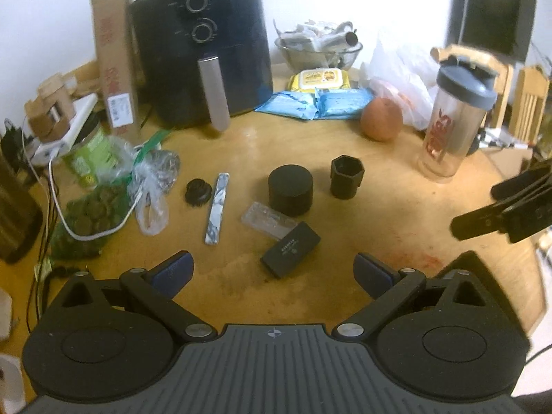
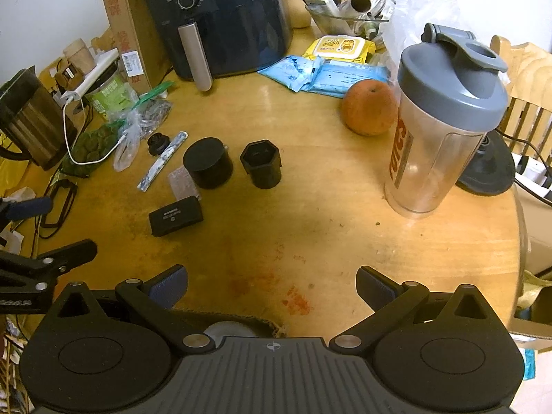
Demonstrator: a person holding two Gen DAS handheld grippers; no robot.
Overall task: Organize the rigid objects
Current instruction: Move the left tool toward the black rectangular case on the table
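Observation:
Several small items lie mid-table on the round wooden table [image 1: 241,145]. A black rectangular box [image 1: 290,249] [image 2: 176,215] rests nearest, against a clear plastic case [image 1: 269,220] [image 2: 183,183]. Behind them stand a black round container [image 1: 291,189] [image 2: 208,167] and a black hexagonal cup [image 1: 347,177] [image 2: 261,168]. To the left lie a marbled flat stick [image 1: 217,213] [image 2: 162,160] and a black ridged knob [image 1: 198,191] [image 2: 157,143]. My left gripper [image 1: 272,269] hovers open just short of the black box, with nothing between its pads. My right gripper [image 2: 272,277] is open and empty over bare wood, to the right of the group.
A black air fryer [image 1: 203,51] and a tall carton [image 1: 114,58] stand at the back. Plastic bags [image 1: 103,186] and a white cable crowd the left. A shaker bottle [image 2: 445,120], an orange fruit [image 2: 369,107], blue packets [image 1: 317,103] and a yellow wipes pack [image 1: 322,79] sit at right and back.

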